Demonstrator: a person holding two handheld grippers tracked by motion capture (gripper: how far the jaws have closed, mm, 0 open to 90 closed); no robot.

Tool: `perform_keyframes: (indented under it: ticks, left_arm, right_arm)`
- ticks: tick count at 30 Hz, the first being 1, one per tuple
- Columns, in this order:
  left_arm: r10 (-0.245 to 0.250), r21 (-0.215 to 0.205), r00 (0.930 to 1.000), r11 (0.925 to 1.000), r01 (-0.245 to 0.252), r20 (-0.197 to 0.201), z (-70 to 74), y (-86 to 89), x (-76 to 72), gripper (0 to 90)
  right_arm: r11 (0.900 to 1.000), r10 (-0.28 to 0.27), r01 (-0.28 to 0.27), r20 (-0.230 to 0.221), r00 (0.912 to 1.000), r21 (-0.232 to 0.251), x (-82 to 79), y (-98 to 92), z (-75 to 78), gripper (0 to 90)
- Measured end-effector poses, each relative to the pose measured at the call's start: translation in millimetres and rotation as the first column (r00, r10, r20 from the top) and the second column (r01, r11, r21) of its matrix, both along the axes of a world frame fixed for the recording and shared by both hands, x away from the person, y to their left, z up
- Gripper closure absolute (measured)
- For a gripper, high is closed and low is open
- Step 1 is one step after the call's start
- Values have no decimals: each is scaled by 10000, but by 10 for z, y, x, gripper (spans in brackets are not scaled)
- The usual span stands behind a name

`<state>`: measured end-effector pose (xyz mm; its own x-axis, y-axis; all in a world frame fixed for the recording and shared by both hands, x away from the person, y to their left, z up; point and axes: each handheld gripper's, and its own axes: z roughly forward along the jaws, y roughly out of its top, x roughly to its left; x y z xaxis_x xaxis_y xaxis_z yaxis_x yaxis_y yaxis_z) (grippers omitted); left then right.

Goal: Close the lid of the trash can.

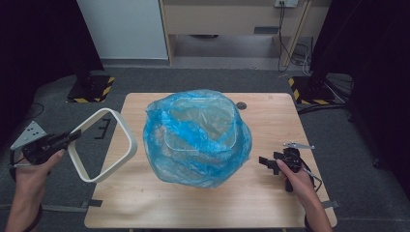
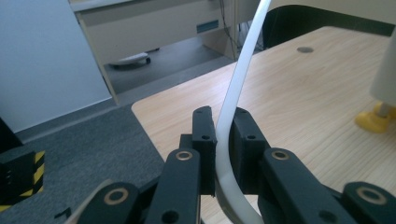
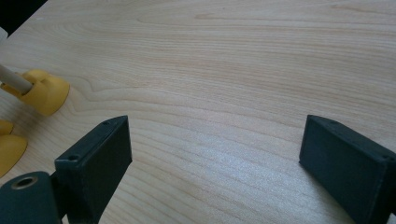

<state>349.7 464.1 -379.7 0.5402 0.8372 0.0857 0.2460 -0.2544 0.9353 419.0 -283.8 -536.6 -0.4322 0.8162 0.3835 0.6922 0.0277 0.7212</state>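
Two grippers: the left gripper (image 1: 72,137) holds a white ring (image 1: 104,145); the right gripper (image 1: 265,161) holds nothing.
Step in hand: I think the ring has come off the bin and is being carried away to the left, so the blue bag (image 1: 198,137) can be fixed or taken out.
Where the ring is: up in the air, tilted, over the left edge of the table (image 1: 145,208), just beside the bag.
Where the bag is: in the middle of the table, puffed up over a see-through bin (image 1: 200,126).
Left jaws: squeezed tight on the thin ring wall (image 2: 229,126).
Right jaws: wide apart, only bare wood between them (image 3: 212,154).
Left hand pose: out past the table's left side, gripper pointing in at the ring.
Right hand pose: low by the table's right side, gripper pointing at the bag.
Next move: probably set the ring down gently on bare wood, then open the jaws.
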Motion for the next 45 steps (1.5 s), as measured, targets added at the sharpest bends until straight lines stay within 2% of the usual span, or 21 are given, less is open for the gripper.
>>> perform_keyframes:
  ticks: [4, 10, 16, 20, 26, 34, 45]
  left_arm:
    - [-162, 76, 9998, 9998, 161, 131, 110, -15, -44, 813]
    - [-498, -38, 9982, 9987, 500, 339, 271, -64, -83, 814]
    - [-728, -109, 9963, 9972, 734, 459, 396, -116, -78, 813]
    - [-942, -179, 9937, 9953, 954, 605, 508, -194, -57, 814]
    - [-1369, -44, 9865, 9904, 1379, 895, 700, -348, -12, 813]
    - [-1799, 138, 9781, 9837, 1795, 1046, 961, -564, 36, 813]
    - [-2700, 404, 9574, 9628, 2671, 1027, 1283, -963, 187, 814]
  right_arm:
    - [10000, 13, -13, 6, 10000, -3, -3, -1, -1, 90]
    - [10000, 45, -45, 52, 10000, -22, -5, -1, -3, 90]
    - [10000, 72, -72, 52, 10000, -29, -6, 4, -2, 90]
    - [9997, 117, -115, 108, 9999, -205, -7, 10, 0, 90]
    - [9998, 100, -97, 139, 9999, -178, -16, 10, -4, 90]
    - [9998, 137, -134, 236, 9996, -137, -20, 4, -13, 90]
    - [9999, 130, -128, 283, 9995, -100, -27, 0, -20, 90]
